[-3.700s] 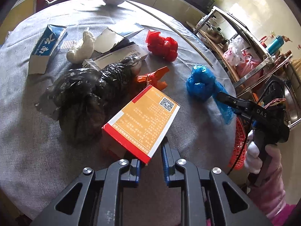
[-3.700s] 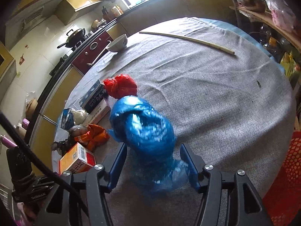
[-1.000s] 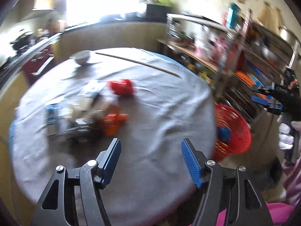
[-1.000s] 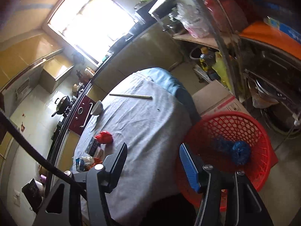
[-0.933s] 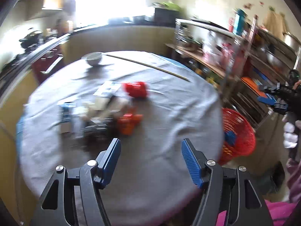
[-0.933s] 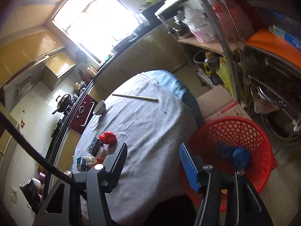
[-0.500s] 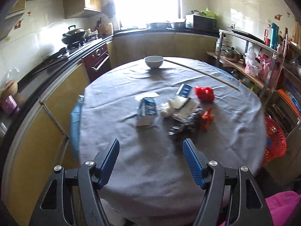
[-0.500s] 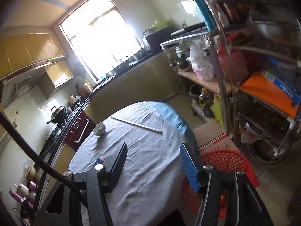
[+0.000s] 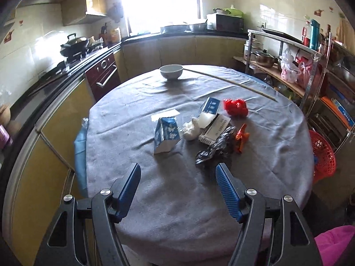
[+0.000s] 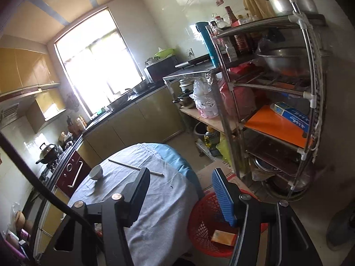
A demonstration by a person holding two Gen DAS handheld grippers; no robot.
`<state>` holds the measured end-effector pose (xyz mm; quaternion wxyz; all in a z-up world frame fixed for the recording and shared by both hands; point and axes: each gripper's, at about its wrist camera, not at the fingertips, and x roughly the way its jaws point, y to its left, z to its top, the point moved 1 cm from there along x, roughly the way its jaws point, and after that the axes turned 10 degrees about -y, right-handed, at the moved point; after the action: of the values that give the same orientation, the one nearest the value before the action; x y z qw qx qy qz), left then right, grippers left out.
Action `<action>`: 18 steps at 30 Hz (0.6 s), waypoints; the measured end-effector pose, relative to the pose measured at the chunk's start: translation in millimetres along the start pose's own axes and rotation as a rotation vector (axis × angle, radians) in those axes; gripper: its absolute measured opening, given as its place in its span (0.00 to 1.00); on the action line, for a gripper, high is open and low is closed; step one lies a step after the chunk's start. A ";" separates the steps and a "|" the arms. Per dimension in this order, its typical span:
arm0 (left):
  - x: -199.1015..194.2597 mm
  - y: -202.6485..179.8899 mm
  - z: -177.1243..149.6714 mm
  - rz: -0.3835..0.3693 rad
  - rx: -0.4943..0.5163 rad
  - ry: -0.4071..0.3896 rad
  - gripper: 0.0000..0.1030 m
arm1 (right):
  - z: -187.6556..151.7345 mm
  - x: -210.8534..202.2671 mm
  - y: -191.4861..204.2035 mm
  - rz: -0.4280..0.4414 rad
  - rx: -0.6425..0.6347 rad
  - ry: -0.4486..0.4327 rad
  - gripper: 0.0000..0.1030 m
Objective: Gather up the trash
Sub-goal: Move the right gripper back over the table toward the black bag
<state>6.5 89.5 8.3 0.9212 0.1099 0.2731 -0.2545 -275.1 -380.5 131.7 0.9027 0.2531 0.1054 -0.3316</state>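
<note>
- Your left gripper (image 9: 178, 177) hangs wide and empty, pulled back over the near edge of the worktop (image 9: 177, 210). The orange-and-red box it was clamping 3.7 s ago is gone from its jaws; that box (image 10: 223, 237) now lies in the red basket (image 10: 200, 226).
- Taking the blue-and-white carton (image 9: 166, 135) as your landmark: it stands leftmost in the trash pile. Its printing is too small to read.
- Just right of the carton sits a white crumpled wad (image 9: 190, 130), then a flat white box (image 9: 214, 128) with print you cannot make out.
- In front and right of the carton lies the black plastic bag (image 9: 214, 149), nearest your left gripper, with an orange scrap (image 9: 241, 137) at its right end.
- Behind and right of the carton are a small blue packet (image 9: 211, 105) and a red plastic wad (image 9: 235, 107).
- Far behind the carton stands a white bowl (image 9: 171, 71) beside a long stick (image 9: 230, 83); they may not be trash.
- Your right gripper (image 10: 179, 196) is also wide and empty, raised over the red basket at the worktop's right edge. The blue bag it held 3.7 s ago has been dropped too, though it is hidden in this view.
- Two pieces are binned, so several remain; the black plastic bag looks the likeliest next pick.
</note>
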 end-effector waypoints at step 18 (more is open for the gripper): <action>-19.8 -28.7 19.5 0.190 -0.005 0.028 0.69 | -2.7 67.1 -13.3 0.158 -0.030 0.068 0.60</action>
<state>-14.2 66.6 33.7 0.9376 0.1364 0.2748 -0.1637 -233.1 -424.4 100.2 0.9257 0.2582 0.1205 -0.2488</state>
